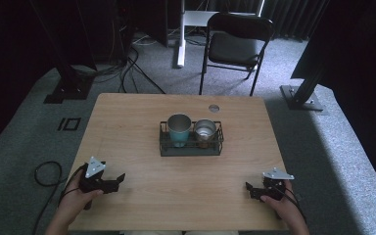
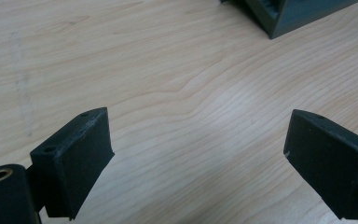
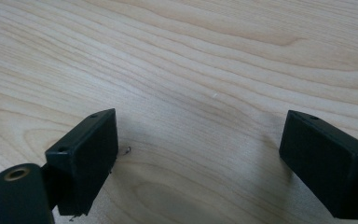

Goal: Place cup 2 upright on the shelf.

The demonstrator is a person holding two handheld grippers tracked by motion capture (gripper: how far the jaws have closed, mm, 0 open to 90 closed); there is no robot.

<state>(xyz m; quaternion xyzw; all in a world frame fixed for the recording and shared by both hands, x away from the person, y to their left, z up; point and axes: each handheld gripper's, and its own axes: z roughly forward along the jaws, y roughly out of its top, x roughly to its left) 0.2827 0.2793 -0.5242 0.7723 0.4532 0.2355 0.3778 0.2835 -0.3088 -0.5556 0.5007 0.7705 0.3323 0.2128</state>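
Two metal cups, a teal cup [image 1: 178, 128] and a steel cup [image 1: 205, 130], stand upright, side by side, in a wire rack [image 1: 191, 147] at frame centre on the counter [image 1: 127, 127]. Left tool [image 1: 119, 179] and right tool [image 1: 249, 188] sit released, empty, low in the frame. The cups look light, rigid and slick; gripping across a rim seems best.

Bare wood between the left gripper [image 1: 120, 178] and the right gripper [image 1: 248, 188] along the near edge of the table [image 1: 127, 112]; both have jaws apart with nothing between them, only tabletop under them. Only obstacle on the table: a dark wire rack [image 1: 191, 148] at the middle, well apart from both grippers. In it a teal cup [image 1: 178, 129] and a metal cup [image 1: 205, 131] stand upright, close side by side, rising above the rack rim. Open lanes left and right of the rack. In the left gripper view the rack corner [image 2: 289, 16] sits ahead to the right. A chair [image 1: 237, 44] stands beyond the far edge.
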